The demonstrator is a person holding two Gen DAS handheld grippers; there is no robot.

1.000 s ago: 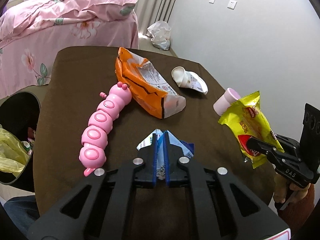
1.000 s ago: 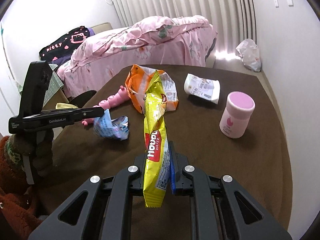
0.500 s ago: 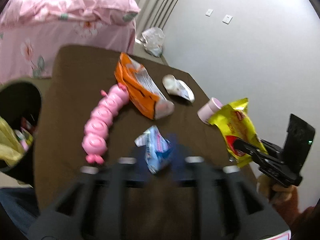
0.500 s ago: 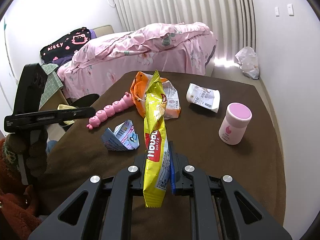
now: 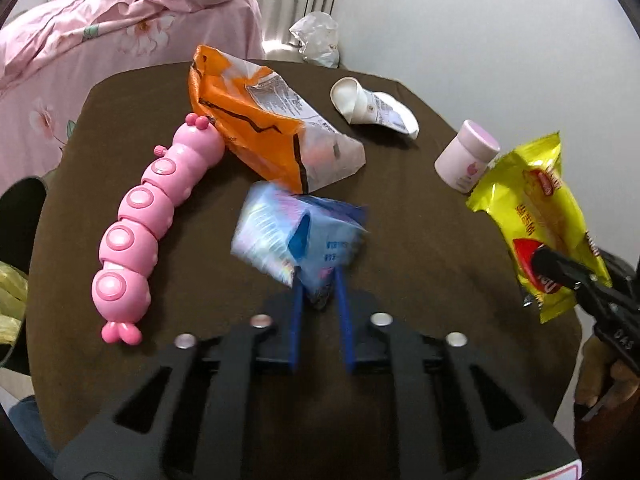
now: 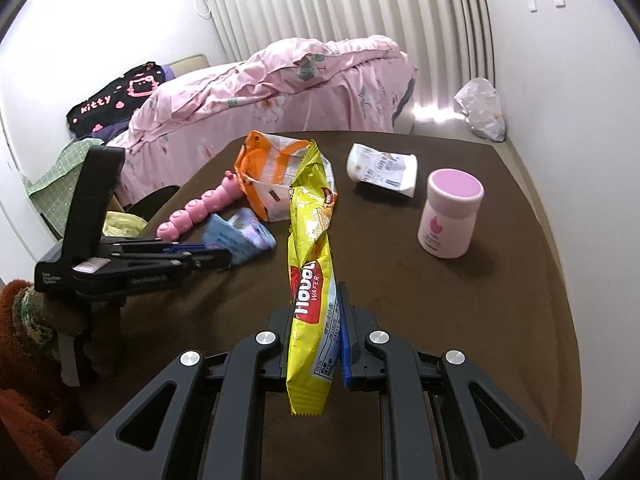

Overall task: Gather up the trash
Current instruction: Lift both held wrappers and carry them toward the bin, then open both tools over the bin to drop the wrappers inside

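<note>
The crumpled blue packet (image 5: 298, 240) sits at the tips of the left gripper (image 5: 319, 286), its lower corner tucked between the blue fingers (image 5: 343, 300), which have just been closing after springing apart half a second ago; the picture is blurred, and whether the pads already press on it cannot be told. A second ago those fingers pinched the same packet; it then dropped onto the brown tabletop (image 5: 420, 240), so this reads as a second try at the grasp, not yet secure. Ahead of the left fingers lies the torn orange bag (image 5: 260, 128), with the pink caterpillar toy (image 5: 152, 208) off to their left and the squashed white paper cup (image 5: 372, 106) and pink-capped jar (image 5: 466, 156) beyond to the right. The right gripper (image 6: 316, 320) has kept its fingers pressed together on the yellow wafer wrapper (image 6: 310, 248), held upright above the tabletop. A dark bin (image 5: 20, 208) stands past the tabletop's left edge, seemingly the drop point once both pieces are in hand.
</note>
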